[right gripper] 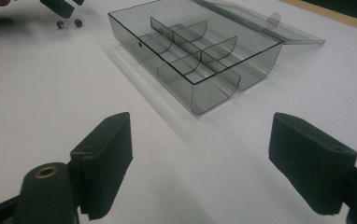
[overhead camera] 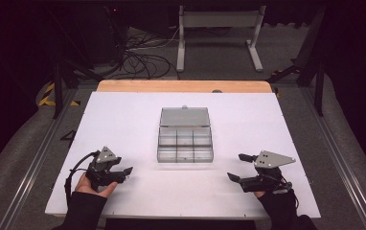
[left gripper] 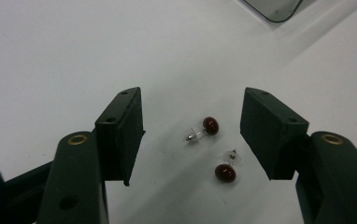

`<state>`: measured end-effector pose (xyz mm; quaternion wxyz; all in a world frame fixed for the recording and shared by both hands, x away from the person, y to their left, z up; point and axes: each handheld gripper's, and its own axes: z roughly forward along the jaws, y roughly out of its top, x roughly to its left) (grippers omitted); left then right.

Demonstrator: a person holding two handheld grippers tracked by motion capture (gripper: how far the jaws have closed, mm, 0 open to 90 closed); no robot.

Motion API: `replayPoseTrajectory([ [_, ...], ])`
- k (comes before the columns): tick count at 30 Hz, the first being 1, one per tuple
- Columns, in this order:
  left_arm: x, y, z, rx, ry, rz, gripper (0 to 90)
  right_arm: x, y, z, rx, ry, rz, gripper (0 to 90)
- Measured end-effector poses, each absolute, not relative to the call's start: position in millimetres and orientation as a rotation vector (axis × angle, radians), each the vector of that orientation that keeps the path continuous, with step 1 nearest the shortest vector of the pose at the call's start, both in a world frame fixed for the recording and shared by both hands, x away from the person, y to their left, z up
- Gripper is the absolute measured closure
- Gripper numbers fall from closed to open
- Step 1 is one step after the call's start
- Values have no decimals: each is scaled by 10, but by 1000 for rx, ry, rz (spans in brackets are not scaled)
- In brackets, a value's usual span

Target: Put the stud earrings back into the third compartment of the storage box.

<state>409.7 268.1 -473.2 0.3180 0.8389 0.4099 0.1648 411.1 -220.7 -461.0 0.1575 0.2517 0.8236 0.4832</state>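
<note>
Left tool (left gripper: 191, 135) around earrings (left gripper: 204, 129)

Two small dark red stud earrings lie on the white table near its left front. One earring (left gripper: 204, 129) rests on its side, the round red bead at one end and a clear plastic back on its post at the other. The second earring (left gripper: 225, 171) lies just beside it, bead up front, its clear back (left gripper: 233, 155) behind. They do not touch.
</note>
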Motion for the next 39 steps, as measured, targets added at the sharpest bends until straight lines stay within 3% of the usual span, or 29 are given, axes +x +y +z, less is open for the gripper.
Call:
replayPoseTrajectory([
  [13,4127,2655,-4784,2238,1080,440,430,4116,-2200,-4619,713,2375,1381,221],
  [21,4114,2623,-4785,2247,1029,435,567,4116,-2191,-4622,701,2386,1386,221],
  [39,4128,2553,-4814,2320,994,434,759,4120,-2182,-4630,694,2394,1385,221],
])
